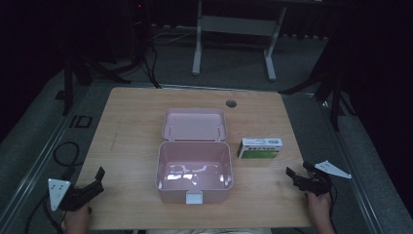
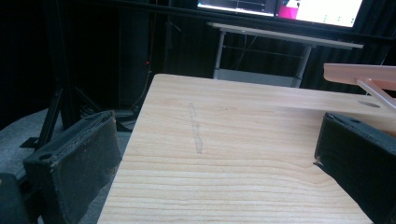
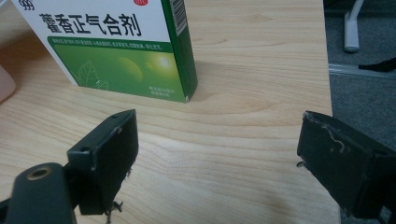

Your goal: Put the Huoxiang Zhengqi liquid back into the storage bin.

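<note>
A pink storage box (image 1: pixel 194 173) sits open mid-worktop (image 1: pixel 131 126), lid flat behind it, empty. Just right of it stands a green-and-white medicine carton (image 1: pixel 260 147).

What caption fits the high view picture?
Open pink box on a wooden table, green carton beside it.

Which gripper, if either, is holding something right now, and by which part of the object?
Neither. The left gripper and right gripper both stand open over bare table, with nothing between their jaws.

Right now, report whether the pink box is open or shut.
Open: the pink box has its lid swung back flat on the table, its interior bare.
</note>
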The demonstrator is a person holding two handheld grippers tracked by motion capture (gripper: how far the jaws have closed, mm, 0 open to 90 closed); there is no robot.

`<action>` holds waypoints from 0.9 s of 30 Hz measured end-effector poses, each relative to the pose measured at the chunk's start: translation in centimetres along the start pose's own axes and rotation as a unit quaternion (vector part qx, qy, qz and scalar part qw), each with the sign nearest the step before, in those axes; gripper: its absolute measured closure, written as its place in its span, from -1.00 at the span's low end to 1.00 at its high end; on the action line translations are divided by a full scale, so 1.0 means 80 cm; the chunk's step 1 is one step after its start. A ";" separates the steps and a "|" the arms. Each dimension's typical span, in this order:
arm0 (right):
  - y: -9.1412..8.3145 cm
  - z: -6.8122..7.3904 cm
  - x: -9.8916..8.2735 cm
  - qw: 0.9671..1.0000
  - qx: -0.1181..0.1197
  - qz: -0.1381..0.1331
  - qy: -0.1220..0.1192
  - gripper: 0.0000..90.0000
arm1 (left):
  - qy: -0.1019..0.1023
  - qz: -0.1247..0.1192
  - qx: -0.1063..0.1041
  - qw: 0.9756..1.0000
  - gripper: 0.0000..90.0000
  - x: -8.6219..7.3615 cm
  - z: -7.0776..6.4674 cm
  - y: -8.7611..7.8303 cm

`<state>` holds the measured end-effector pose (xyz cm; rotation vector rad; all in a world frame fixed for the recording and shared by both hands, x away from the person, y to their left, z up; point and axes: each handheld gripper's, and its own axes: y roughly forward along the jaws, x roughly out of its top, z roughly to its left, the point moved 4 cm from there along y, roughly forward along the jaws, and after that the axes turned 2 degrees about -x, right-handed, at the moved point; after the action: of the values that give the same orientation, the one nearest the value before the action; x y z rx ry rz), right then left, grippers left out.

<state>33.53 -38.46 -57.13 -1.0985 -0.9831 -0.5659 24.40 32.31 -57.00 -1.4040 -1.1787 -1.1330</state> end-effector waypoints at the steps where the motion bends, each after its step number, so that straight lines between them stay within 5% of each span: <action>1: 0.000 0.000 0.000 1.000 0.003 0.001 0.000 -0.73 | 0.005 0.003 0.000 1.000 -1.00 0.000 -0.001 0.000; 10: 0.001 0.002 -0.001 1.000 0.023 0.015 -0.006 -0.73 | 0.003 0.002 -0.001 1.000 -1.00 0.000 0.000 0.000; 12: 0.003 0.004 -0.002 0.998 0.041 0.037 -0.030 -0.73 | 0.007 0.003 -0.002 1.000 -1.00 0.000 -0.001 0.000; 15: 0.005 0.007 -0.005 0.994 0.063 0.061 -0.068 -0.73 | 0.007 0.003 -0.002 1.000 -1.00 0.000 -0.001 0.001; 23: 0.007 0.018 -0.004 0.981 0.134 0.091 -0.104 -0.73 | 0.009 0.002 -0.003 1.000 -0.99 0.000 -0.002 0.000; 27: 0.010 0.029 -0.006 0.969 0.178 0.123 -0.123 -0.73 | 0.009 0.003 -0.004 1.000 -1.00 0.000 -0.002 0.001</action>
<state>33.06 -36.06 -57.67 -0.9605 -1.0931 -0.0457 24.44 32.16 -57.00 -1.3988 -1.1579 -1.1457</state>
